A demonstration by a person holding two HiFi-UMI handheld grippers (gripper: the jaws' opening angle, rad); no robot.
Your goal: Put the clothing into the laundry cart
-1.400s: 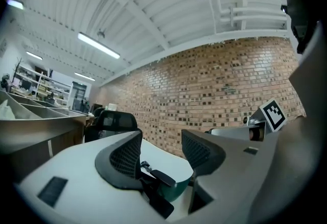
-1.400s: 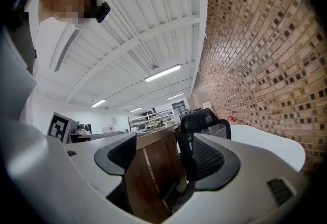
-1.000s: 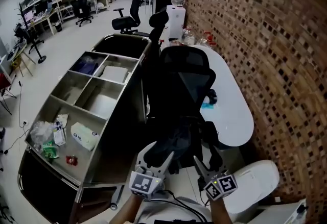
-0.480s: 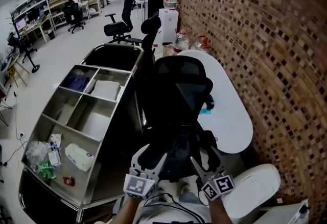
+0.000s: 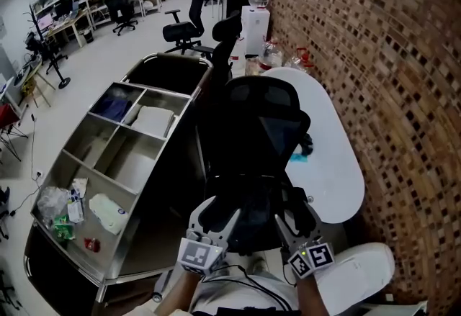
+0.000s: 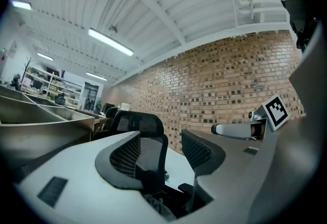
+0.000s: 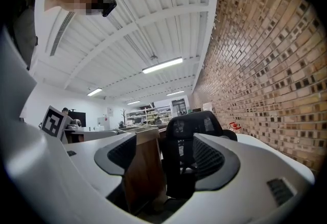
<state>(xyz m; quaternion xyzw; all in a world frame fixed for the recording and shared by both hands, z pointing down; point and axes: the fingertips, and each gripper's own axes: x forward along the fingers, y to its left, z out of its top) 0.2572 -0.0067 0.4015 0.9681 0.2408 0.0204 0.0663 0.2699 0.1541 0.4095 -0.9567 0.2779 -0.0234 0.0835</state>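
The clothing (image 5: pixel 248 215) appears to be the dark heap that is lying on the seat of the black office chair (image 5: pixel 263 127), in the lower centre of the head view. It is black upon black, so its outline and its long axis cannot be made out.

The left gripper (image 5: pixel 223 219) and the right gripper (image 5: pixel 290 224) are pointing up the frame toward this heap, one at each side of it. The heap is therefore sitting just ahead of both and between them, and neither hand is clearly nearer.

In the left gripper view the jaws are standing apart with nothing pinched. The chair back is showing through the gap, and a fold of grey cloth is showing low at the bottom edge. The jaws of the right gripper are also standing apart. Only the chair and a brown panel are showing between them, and nothing is being clamped.

The laundry cart (image 5: pixel 128 160) is standing along the left side of the head view, just beside the chair. It has one dark opening at its upper end (image 5: pixel 167 71) and another at the lower left corner (image 5: pixel 50 275). The white counter (image 5: pixel 328 156) is lying to the right of the chair.

As a judgement, the grasp is the step in hand. The heap will then need to travel toward the left of the frame, on the side of the left gripper.
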